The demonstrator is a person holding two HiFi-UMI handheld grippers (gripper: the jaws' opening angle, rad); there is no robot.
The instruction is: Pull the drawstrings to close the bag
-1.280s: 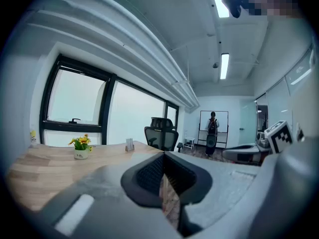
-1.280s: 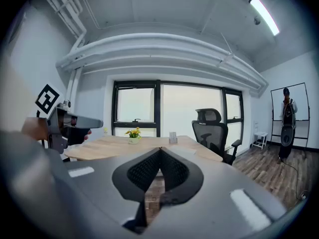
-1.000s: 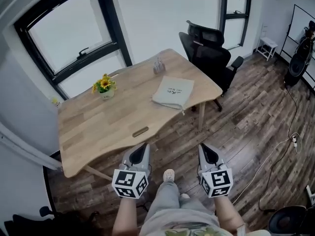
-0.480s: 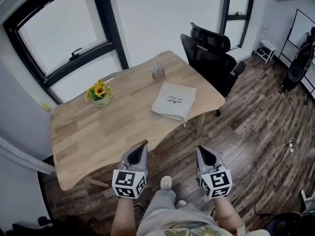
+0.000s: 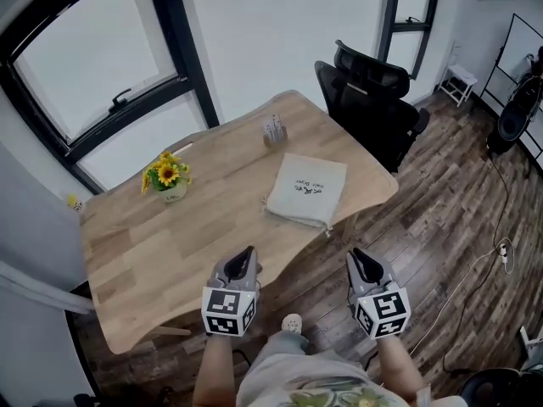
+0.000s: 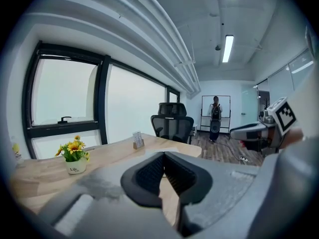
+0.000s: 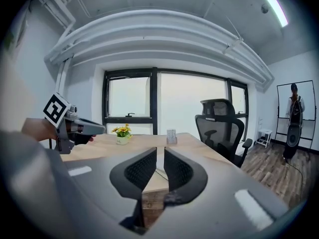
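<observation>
- The left gripper (image 5: 246,253) has its jaws pressed together, pad against pad, and nothing sits between them.
- The right gripper (image 5: 361,258) has its jaws a narrow gap apart; they have just been opening, and only the table and floor show through the gap, no object.
- Both grippers are held side by side, level with each other and pointing away from the person toward the table (image 5: 161,236).
- The left gripper's tip is over the table's near edge; the right gripper's tip is over the floor (image 5: 458,219), just off that edge.
- The bag (image 5: 307,190) lies flat on the right part of the table, close to its near edge, with a line of dark print on top.
- It is beyond both grippers and apart from them, sitting between their two lines of aim and nearer the right one. Neither gripper touches it.
- Further back on the table stands a small card holder (image 5: 273,131), past the bag's far side.
- A pot of yellow flowers (image 5: 167,178) stands on the table's left part, well apart from the bag.
- A black office chair (image 5: 373,91) is at the table's far right corner.
- A large dark-framed window (image 5: 102,58) runs behind the table.
</observation>
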